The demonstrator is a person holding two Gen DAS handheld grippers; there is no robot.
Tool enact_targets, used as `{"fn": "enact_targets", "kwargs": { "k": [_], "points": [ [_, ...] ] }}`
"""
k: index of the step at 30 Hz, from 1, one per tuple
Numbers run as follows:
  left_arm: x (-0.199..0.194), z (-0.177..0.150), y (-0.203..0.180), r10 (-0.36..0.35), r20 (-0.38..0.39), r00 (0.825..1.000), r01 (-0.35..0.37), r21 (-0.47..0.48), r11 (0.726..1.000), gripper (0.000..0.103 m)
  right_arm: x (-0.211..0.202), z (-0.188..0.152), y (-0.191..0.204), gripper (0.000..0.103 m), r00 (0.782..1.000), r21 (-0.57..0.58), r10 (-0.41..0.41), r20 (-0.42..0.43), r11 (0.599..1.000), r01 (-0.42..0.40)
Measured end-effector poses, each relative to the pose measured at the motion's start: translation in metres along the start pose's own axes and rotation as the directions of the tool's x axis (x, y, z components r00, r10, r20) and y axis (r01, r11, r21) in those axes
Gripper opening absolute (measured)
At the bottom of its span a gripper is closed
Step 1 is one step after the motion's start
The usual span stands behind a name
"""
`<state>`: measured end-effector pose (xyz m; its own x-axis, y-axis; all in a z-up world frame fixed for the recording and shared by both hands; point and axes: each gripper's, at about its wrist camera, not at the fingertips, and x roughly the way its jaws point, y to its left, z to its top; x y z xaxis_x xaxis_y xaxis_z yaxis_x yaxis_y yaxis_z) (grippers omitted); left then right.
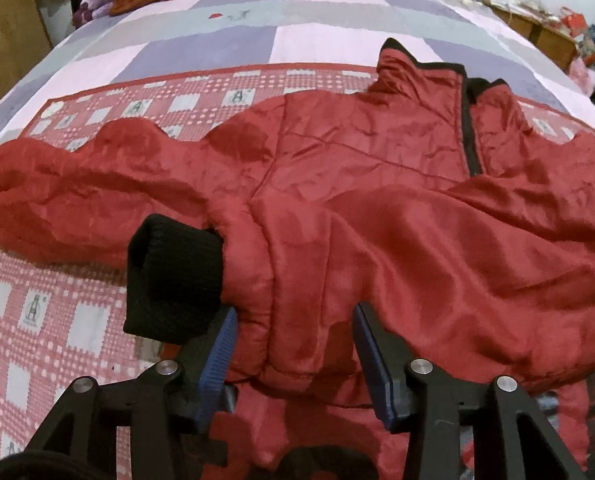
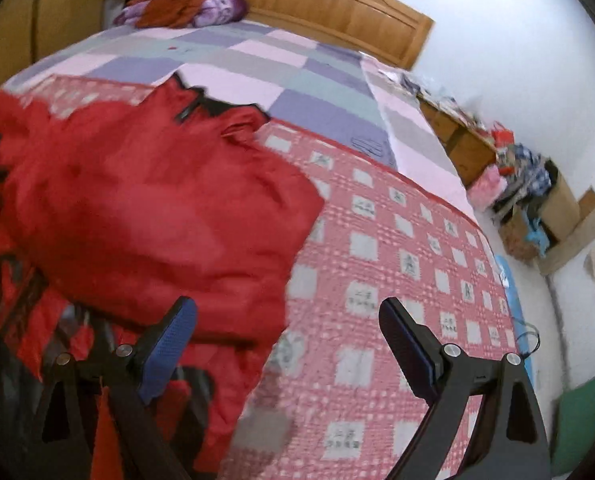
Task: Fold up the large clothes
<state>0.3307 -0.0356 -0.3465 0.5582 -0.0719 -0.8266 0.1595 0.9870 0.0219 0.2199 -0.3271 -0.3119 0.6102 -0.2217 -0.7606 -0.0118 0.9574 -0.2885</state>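
A red padded jacket (image 1: pixel 377 200) lies spread on the bed with its black collar toward the headboard. One sleeve is folded over the body and ends in a black knit cuff (image 1: pixel 173 276). My left gripper (image 1: pixel 295 312) sits just behind that cuff. The puffy sleeve end fills the gap between its blue pads and touches both. In the right wrist view the jacket (image 2: pixel 137 200) lies to the left, blurred. My right gripper (image 2: pixel 288 304) hovers open over the jacket's right edge and the blanket, with nothing between its fingers.
A red-and-white checked blanket (image 2: pixel 397 260) covers the near half of the bed, over a pink, grey and purple sheet (image 1: pixel 237 44). A pile of clothes (image 2: pixel 185 0) lies by the wooden headboard (image 2: pixel 337 12). Cluttered boxes (image 2: pixel 517 184) stand along the wall on the right.
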Motion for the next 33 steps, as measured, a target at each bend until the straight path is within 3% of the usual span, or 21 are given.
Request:
{"fn": "enact_targets", "kwargs": {
  "k": [3,7,11,14,20,22,23,24,25,26,27,31,33],
  "points": [
    [0.0,-0.001,0.0,0.004,-0.001,1.0,-0.004,0.004,1.0,0.051,0.019,0.022,-0.009,0.094,0.999,0.05,0.048,0.014,0.998,-0.049],
    [-0.001,-0.004,-0.003,0.012,-0.003,1.0,-0.012,-0.005,1.0,0.051,0.062,0.079,-0.036,0.094,0.981,0.074,0.191,-0.005,0.979,-0.191],
    [-0.002,-0.006,-0.006,0.012,-0.005,1.0,-0.012,-0.006,1.0,0.051,0.099,0.107,-0.025,0.094,0.964,-0.142,0.26,-0.062,0.953,-0.266],
    [-0.003,-0.009,-0.005,0.015,-0.002,1.0,-0.015,-0.006,1.0,0.051,0.123,0.111,-0.01,0.094,0.944,-0.314,0.301,-0.135,0.891,-0.329],
    [-0.001,-0.015,-0.004,0.035,0.0,0.999,-0.035,-0.011,0.999,0.051,0.167,0.105,0.009,0.094,0.876,-0.384,0.362,-0.32,0.795,-0.469],
    [0.0,-0.016,-0.005,0.041,0.003,0.999,-0.041,-0.017,0.999,0.051,0.175,0.101,0.013,0.085,0.859,-0.375,0.376,-0.347,0.784,-0.494],
    [0.0,-0.016,-0.005,0.045,0.004,0.999,-0.045,-0.02,0.999,0.051,0.178,0.1,0.013,0.064,0.857,-0.357,0.38,-0.347,0.792,-0.495],
    [0.001,-0.016,-0.006,0.05,0.004,0.999,-0.05,-0.023,0.999,0.052,0.179,0.1,0.013,0.05,0.87,-0.346,0.365,-0.331,0.811,-0.472],
    [0.001,-0.016,-0.007,0.052,0.005,0.999,-0.052,-0.025,0.998,0.052,0.176,0.099,0.012,0.043,0.882,-0.343,0.361,-0.304,0.822,-0.455],
    [0.001,-0.015,-0.008,0.053,0.007,0.999,-0.053,-0.029,0.998,0.052,0.173,0.098,0.009,0.025,0.893,-0.342,0.354,-0.278,0.832,-0.437],
    [0.001,-0.014,-0.009,0.05,0.008,0.999,-0.05,-0.032,0.998,0.052,0.168,0.097,0.004,0.016,0.905,-0.328,0.348,-0.245,0.848,-0.415],
    [0.001,-0.005,-0.013,0.027,0.025,0.999,-0.025,-0.045,0.999,0.052,0.151,0.088,-0.043,0.012,0.957,-0.183,0.272,-0.104,0.94,-0.287],
    [0.005,0.001,-0.018,0.032,0.035,0.999,-0.03,-0.031,0.999,0.052,0.158,0.077,-0.076,0.012,0.957,-0.021,0.268,-0.108,0.962,-0.271]
  ]
}}
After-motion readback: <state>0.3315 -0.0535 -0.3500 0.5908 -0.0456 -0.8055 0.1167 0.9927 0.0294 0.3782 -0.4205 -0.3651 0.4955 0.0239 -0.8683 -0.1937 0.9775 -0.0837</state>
